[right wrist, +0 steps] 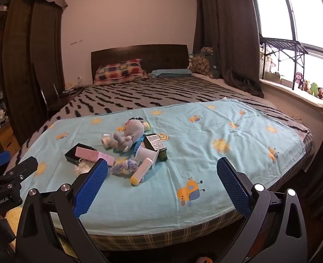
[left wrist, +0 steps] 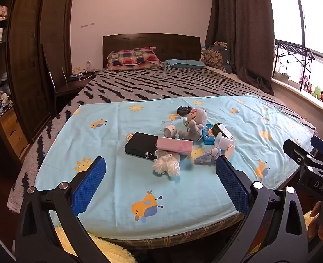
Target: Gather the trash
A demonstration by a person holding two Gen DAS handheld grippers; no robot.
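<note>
Clutter sits in one loose pile on the light blue sheet [left wrist: 122, 188] at the foot of the bed, roughly mid-sheet. From my left gripper [left wrist: 160, 176], the pile lies at twelve o'clock, just past the fingertips and apart from them: a black box [left wrist: 137, 145] with a pink box [left wrist: 174, 145] resting across its right end, a white fluffy wad [left wrist: 168, 165] nearest me, a grey plush toy [left wrist: 194, 122] behind, a small white cup [left wrist: 169, 130] on its side at eleven o'clock of the plush. Left jaws stand wide apart, nothing between the blue pads. From my right gripper [right wrist: 162, 177], the same pile sits at eleven o'clock, beyond the left fingertip. Closest is a white tube with a yellow cap [right wrist: 140, 171], lying flat; a small purple plush [right wrist: 126, 167] touches it on the nine o'clock side. Behind those, a dark box with a printed label [right wrist: 155, 143] and a white funnel-shaped piece [right wrist: 147, 153] leaning against it. Right jaws also spread fully, empty. Each gripper shows at the edge of the other's view. Further out: striped bedspread [left wrist: 161, 83], checked pillow [left wrist: 131, 58] at the dark headboard, curtain [right wrist: 231, 35] and bright window at two o'clock, wardrobe at nine.
</note>
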